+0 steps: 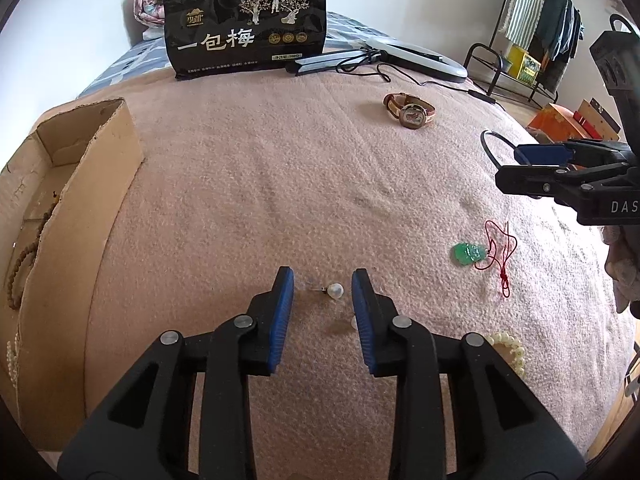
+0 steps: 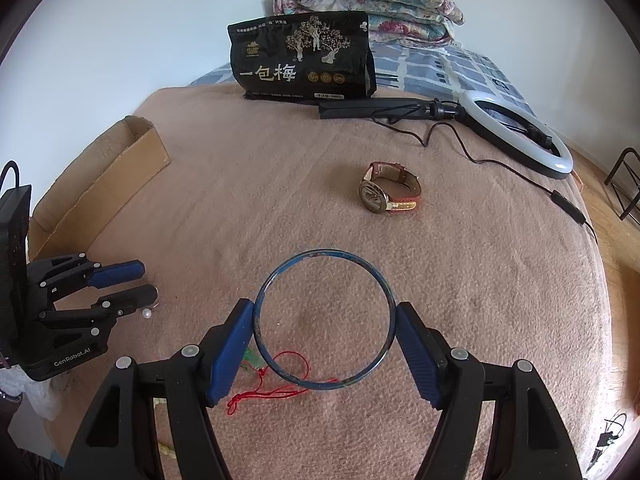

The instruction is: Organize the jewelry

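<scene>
In the left wrist view my left gripper (image 1: 322, 284) stands open just above the pink blanket (image 1: 280, 184). A pearl earring (image 1: 335, 290) lies loose between its blue pads, touching neither. My right gripper (image 2: 324, 308) is shut on a thin blue bangle (image 2: 324, 251), one pad pressing on each side of the ring, held above the blanket. Under the bangle lies a green pendant (image 1: 469, 254) on a red cord (image 2: 280, 380). A watch (image 2: 390, 192) with a red strap rests farther back. The cardboard box (image 1: 100, 184) at the left holds a strand of wooden beads (image 1: 24, 264).
A black snack bag (image 1: 248, 28) stands at the blanket's far edge, with a ring light (image 2: 520, 136) and its cable to the right. A white bead bracelet (image 1: 510, 346) lies near the front right edge. A folded quilt (image 2: 372, 4) sits behind the bag.
</scene>
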`<state>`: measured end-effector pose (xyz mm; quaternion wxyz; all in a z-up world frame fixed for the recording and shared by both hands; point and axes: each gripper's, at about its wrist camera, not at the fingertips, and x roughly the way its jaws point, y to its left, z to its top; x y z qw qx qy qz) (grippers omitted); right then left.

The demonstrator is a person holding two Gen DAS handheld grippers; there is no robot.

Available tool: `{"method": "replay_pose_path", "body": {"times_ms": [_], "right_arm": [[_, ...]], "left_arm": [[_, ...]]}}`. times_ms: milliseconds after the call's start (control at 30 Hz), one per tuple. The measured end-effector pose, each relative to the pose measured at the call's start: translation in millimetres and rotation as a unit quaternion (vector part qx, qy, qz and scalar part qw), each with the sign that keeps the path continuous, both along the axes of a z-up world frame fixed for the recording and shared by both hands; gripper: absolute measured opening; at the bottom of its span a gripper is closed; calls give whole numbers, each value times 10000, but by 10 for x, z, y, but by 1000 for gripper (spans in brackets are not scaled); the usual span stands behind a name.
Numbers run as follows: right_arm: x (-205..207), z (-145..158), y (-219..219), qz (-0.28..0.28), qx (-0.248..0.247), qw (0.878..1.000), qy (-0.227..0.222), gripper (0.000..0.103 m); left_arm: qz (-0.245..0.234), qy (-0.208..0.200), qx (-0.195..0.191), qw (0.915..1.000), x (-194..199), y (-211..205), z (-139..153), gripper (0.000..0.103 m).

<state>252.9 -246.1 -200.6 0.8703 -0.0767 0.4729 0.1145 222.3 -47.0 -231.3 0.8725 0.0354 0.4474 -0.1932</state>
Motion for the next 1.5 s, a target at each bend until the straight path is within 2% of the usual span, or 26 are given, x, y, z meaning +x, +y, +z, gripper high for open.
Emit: {"method": "replay_pose_path", "body": {"times_ms": [67,167,333,867,1067,1500], "right_arm": [[-4,-15,-14,-5,13,10000,19,73],[1,-35,-19,-11,5,10000,43,73],[-4,-31,-7,1,3,10000,47,73],[-48,129,126,92,-21,9999,-100,73],[-65,176,195,120,-9,9998,-134,73],[-89,357,491,374,100,9990,-234,73]], "left_arm": [[-55,-1,35,10000,-8,-13,-19,30],[-105,-6,133,9999,-28,-43,-58,14],[-155,-74,150,9997,-51,-54,-85,9],[-29,-316,-140,9994,-160,108,211,5],[113,-365,-193,9991,-172,251,279,5],[545,-717,-338,9954,-314,764,659,5]]}}
